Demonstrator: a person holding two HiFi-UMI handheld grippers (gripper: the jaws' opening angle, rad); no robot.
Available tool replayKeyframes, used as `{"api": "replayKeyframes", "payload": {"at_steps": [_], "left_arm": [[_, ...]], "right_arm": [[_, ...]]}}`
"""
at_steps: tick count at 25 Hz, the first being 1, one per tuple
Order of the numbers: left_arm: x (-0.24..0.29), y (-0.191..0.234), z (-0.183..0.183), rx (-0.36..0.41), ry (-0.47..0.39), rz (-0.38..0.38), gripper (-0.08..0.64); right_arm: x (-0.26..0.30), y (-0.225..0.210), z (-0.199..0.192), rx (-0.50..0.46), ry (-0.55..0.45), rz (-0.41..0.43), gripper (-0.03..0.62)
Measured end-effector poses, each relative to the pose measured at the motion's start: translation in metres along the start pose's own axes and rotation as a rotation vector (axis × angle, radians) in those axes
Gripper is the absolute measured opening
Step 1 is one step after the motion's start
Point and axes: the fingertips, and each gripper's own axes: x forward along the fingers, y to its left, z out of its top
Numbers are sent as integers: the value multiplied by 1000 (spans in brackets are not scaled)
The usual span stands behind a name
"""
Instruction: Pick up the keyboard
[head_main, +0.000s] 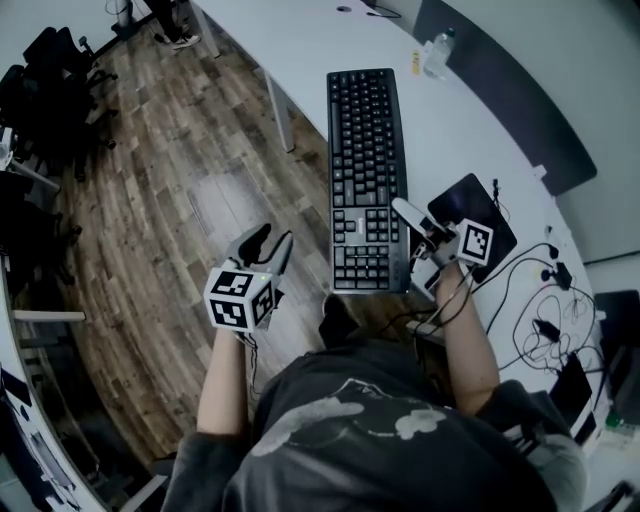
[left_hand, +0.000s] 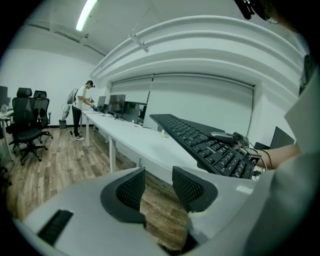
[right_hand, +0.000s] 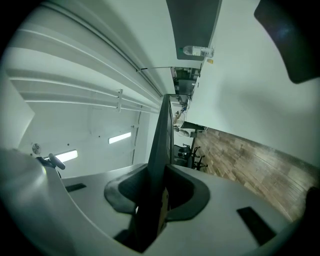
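In the head view, your right gripper (head_main: 408, 224) is clamped on the near right edge of the keyboard (head_main: 367, 180). The keyboard's long axis runs straight away from you, with its far end over the white desk (head_main: 300, 60) and its near end past the desk's edge. Your left gripper (head_main: 273, 245) hangs over the wood floor (head_main: 170, 180), well apart from the keyboard's left edge.

In the left gripper view, the jaws stand apart with only floor showing between them, so this tool is released and empty. The keyboard (left_hand: 205, 142) lies ahead of the jaws and to their right. It is tilted keys-up and looks clear of the desk.

In the right gripper view, both pads press the keyboard (right_hand: 161, 145), which shows edge-on and stretches straight out from the jaws.

The lift looks to be under way on one grip at one end. I judge that the next move calls for your left gripper to close in on the opposite long edge and steady it.
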Motion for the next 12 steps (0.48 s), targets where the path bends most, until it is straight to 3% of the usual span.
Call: {"api": "replayKeyframes", "payload": {"at_steps": [7, 12], "left_arm": [[-43, -11, -15, -11, -23, 26, 167], [-68, -21, -29, -24, -34, 44, 85]], "right_arm": [[-18, 12, -45, 1, 32, 0, 97], [-32, 22, -72, 2, 41, 7, 97]]}}
